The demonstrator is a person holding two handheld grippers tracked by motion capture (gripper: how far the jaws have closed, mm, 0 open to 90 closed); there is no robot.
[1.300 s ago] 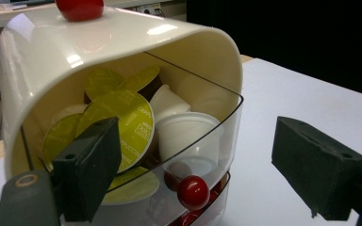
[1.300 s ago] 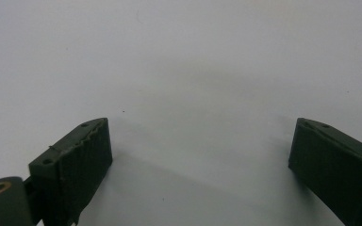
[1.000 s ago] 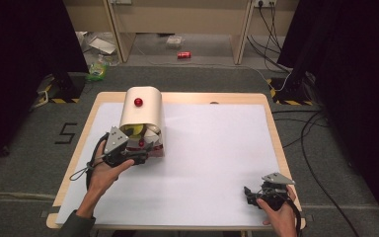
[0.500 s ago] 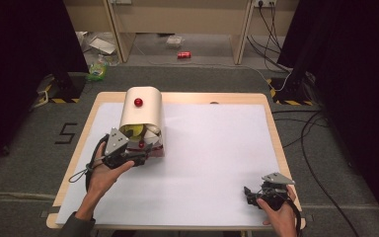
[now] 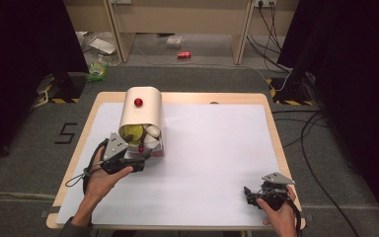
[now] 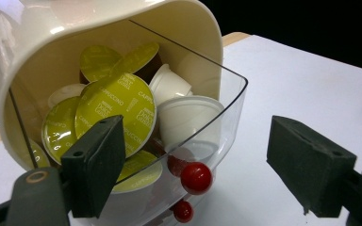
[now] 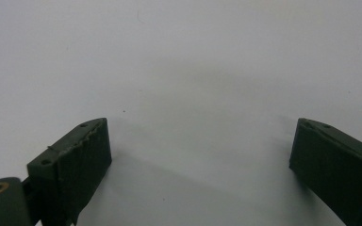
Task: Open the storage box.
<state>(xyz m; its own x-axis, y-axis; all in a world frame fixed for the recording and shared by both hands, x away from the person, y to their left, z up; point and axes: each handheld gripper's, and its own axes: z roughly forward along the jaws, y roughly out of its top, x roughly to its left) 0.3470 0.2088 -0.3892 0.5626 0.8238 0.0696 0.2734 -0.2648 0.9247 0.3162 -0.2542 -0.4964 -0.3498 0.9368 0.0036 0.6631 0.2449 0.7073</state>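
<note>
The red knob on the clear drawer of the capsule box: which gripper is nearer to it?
Left. The left gripper has its open jaws on either side of the red knob, not touching it. The right gripper sits far off near the table's front right corner.

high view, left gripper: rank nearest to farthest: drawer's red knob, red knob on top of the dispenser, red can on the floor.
From the left gripper:
1. Drawer's red knob, just ahead of the jaws.
2. Red knob on top of the dispenser, farther up the table.
3. Red can, on the floor beyond the table.
</note>
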